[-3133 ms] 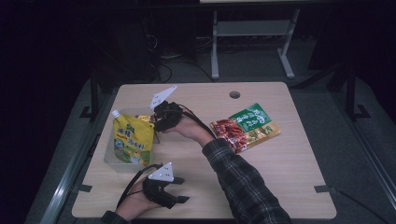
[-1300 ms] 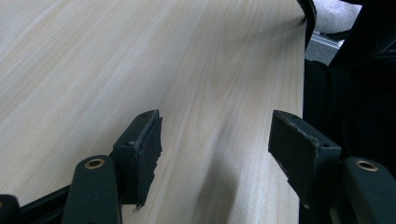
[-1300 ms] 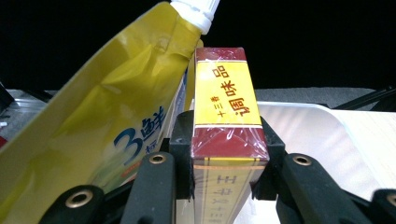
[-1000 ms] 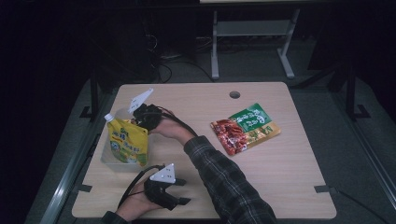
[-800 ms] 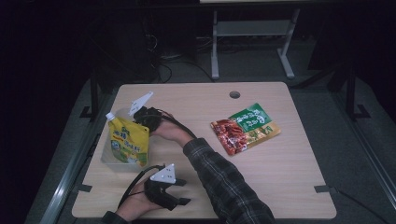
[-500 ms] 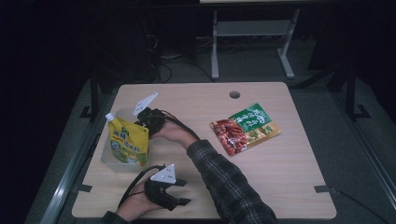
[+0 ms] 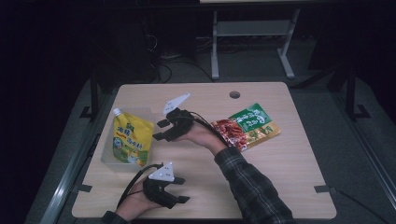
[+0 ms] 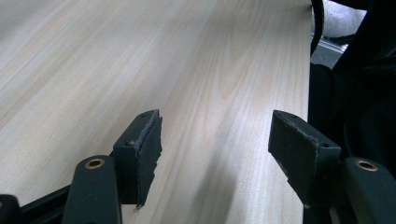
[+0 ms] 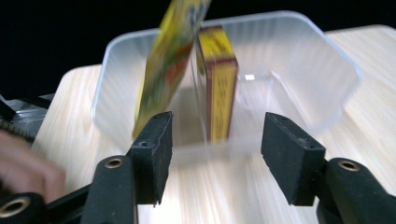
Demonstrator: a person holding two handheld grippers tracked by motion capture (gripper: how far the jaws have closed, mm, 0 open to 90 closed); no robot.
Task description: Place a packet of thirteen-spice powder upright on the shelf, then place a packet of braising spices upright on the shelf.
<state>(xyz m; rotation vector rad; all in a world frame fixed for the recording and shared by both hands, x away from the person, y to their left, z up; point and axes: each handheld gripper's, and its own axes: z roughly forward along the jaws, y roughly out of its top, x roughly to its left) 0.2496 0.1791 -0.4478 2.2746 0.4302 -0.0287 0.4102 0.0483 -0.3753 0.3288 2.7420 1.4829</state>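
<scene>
Packing the clear tub: the next packets lie to the right of the empty right gripper.

At the table's left edge the clear tub (image 7: 108, 158) holds the yellow spout pouch (image 7: 127, 142), which stands leaning with its cap up and away from the person; in the right gripper view the pouch (image 9: 170, 60) tilts beside an upright yellow box (image 9: 218, 84) inside the tub (image 9: 336, 79). The left gripper (image 7: 180, 189) rests near the table's front edge, its jaws spread and empty over bare table (image 8: 140, 56). The right gripper (image 7: 160, 130) hovers just beside the tub, jaws apart and holding nothing. The red and green snack packets (image 7: 246, 126) lie flat well to its right, long axis running diagonally, just beside the right forearm, so in my judgement the right hand is far better placed to fetch them.
</scene>
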